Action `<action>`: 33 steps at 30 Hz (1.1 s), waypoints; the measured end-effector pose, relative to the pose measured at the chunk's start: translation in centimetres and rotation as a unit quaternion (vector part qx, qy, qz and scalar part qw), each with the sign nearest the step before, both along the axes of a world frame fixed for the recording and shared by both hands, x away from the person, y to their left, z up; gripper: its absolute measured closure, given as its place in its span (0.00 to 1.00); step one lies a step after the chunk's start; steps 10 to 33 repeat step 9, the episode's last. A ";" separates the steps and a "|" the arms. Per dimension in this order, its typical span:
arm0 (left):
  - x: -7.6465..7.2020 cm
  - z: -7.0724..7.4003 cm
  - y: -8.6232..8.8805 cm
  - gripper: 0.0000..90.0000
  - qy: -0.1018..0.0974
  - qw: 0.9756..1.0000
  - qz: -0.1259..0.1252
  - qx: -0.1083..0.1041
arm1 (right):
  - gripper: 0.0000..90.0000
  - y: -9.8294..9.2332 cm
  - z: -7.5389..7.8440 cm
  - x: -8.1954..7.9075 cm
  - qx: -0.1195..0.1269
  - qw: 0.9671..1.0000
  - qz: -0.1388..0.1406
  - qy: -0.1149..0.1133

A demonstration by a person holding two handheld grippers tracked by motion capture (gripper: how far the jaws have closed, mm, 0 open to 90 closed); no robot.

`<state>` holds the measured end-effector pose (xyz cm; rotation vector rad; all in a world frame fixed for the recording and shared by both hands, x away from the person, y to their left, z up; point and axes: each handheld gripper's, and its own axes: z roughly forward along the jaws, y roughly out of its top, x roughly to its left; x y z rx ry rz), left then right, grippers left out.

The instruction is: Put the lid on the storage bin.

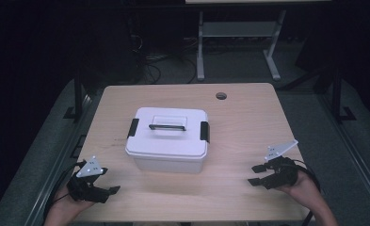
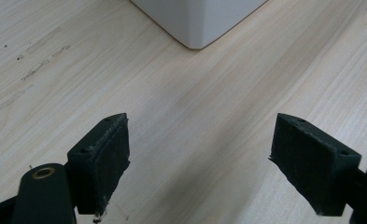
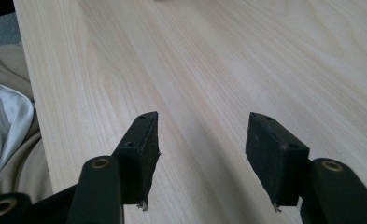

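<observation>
The white lidded storage box (image 1: 167,139) stands closed near the middle of the wooden surface (image 1: 248,117), with a black latch (image 1: 132,127) on its left end, a second black latch (image 1: 204,131) on its right end, and a carry handle (image 1: 167,126) lying flat in a recess on the lid.

The left hand-held gripper (image 1: 108,191) rests low at the near left of the surface, jaws spread wide and empty. In the left gripper view, one lower corner of the box (image 2: 197,21) lies ahead of it, well apart from the pads. The right hand-held gripper (image 1: 257,175) sits at the near right, jaws parted to a moderate gap with nothing but bare wood between them.

Judged step: approach the box to release its latches.

- Bring each hand-held gripper in toward the box end on its own side, keeping the jaws parted.
- Align the pads with the lower edge of the latch before any contact.
- Lift the latch outward and up; do not push the box sideways.
- Steady the box with the other hand-held gripper, as the light plastic will likely slide on smooth wood.
</observation>
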<state>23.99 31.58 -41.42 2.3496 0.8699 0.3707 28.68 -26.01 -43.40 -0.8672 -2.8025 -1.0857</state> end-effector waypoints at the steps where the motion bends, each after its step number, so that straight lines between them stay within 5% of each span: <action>1: 0.0 0.0 0.0 0.22 0.000 1.000 0.000 0.000 | 0.48 0.0 0.0 0.0 0.000 1.000 0.000 0.000; 33: 0.0 0.1 0.0 0.22 -0.003 1.000 0.000 -0.001 | 0.47 0.3 0.2 0.1 -0.002 1.000 0.006 -0.005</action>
